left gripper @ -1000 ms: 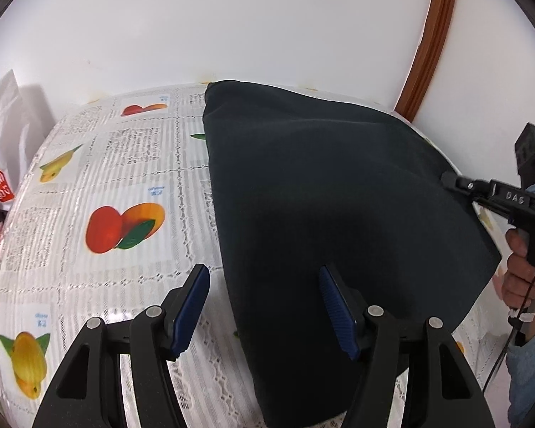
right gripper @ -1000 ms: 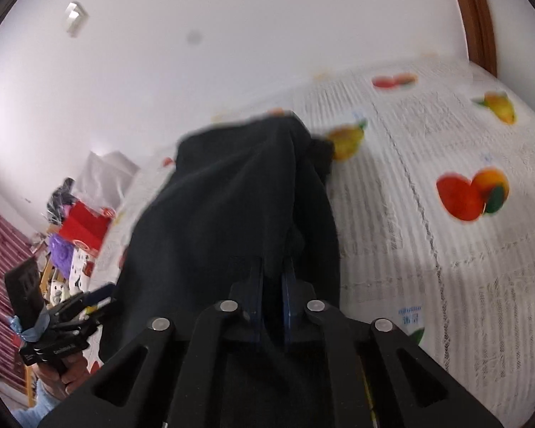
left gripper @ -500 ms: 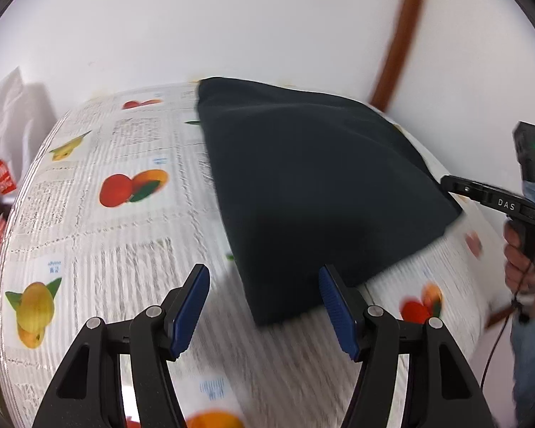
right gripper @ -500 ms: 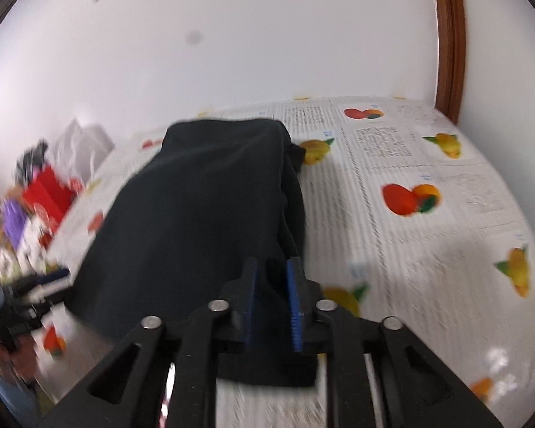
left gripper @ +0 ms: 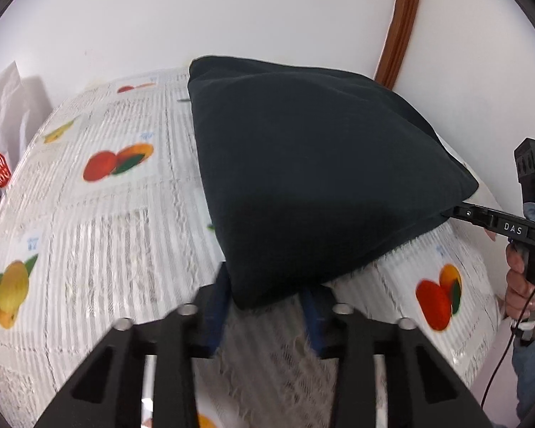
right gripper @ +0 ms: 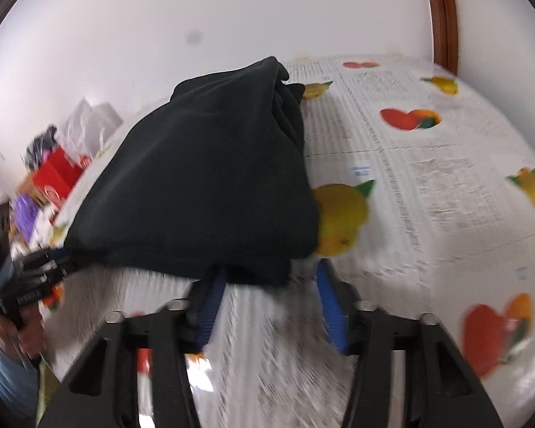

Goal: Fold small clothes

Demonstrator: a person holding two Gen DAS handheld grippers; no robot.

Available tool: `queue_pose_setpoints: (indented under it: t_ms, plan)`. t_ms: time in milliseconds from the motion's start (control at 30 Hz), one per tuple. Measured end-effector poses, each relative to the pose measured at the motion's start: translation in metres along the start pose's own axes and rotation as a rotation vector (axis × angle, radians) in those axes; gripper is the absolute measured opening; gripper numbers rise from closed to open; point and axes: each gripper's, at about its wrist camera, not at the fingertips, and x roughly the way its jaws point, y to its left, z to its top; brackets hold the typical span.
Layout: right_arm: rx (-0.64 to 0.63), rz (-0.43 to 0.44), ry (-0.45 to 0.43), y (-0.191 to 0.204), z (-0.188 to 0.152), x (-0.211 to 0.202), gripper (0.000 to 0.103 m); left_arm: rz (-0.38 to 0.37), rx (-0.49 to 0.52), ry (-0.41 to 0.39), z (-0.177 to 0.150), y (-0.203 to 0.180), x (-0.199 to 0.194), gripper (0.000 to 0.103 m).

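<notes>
Tablecloth (left gripper: 100, 235), glossy, ribbed and printed with fruit, was spread beneath the dark garment (left gripper: 321, 164), a soft matte knit already doubled into a thick wedge upon it. Further folding and flattening seemingly remained. A near corner lay between each pair of just-closing jaws. The right gripper (right gripper: 271, 306) was not yet clamped, one pad clear of the cloth. For the left gripper (left gripper: 265, 303), grip could not be told through blur.
</notes>
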Motion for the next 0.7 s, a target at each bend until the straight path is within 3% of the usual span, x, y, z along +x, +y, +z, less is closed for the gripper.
queue_pose_setpoints:
  t_ms: [100,400,633,700]
  plan:
    - [-0.005,-0.054,-0.055,0.002,0.011,0.007,0.017,0.001,-0.012,0.001,0.014,-0.002,0.009,0.021]
    - [0.018,-0.095,-0.034,-0.004,0.042,0.022,0.018,0.015,-0.074,0.04,0.035,0.001,0.025,0.023]
    - [-0.006,-0.202,-0.047,0.01,0.039,-0.01,0.018,0.024,-0.109,0.023,0.028,0.001,-0.006,0.024]
    - [-0.009,-0.214,-0.06,0.015,0.038,-0.022,0.018,0.022,-0.106,0.003,0.029,-0.004,-0.019,0.028]
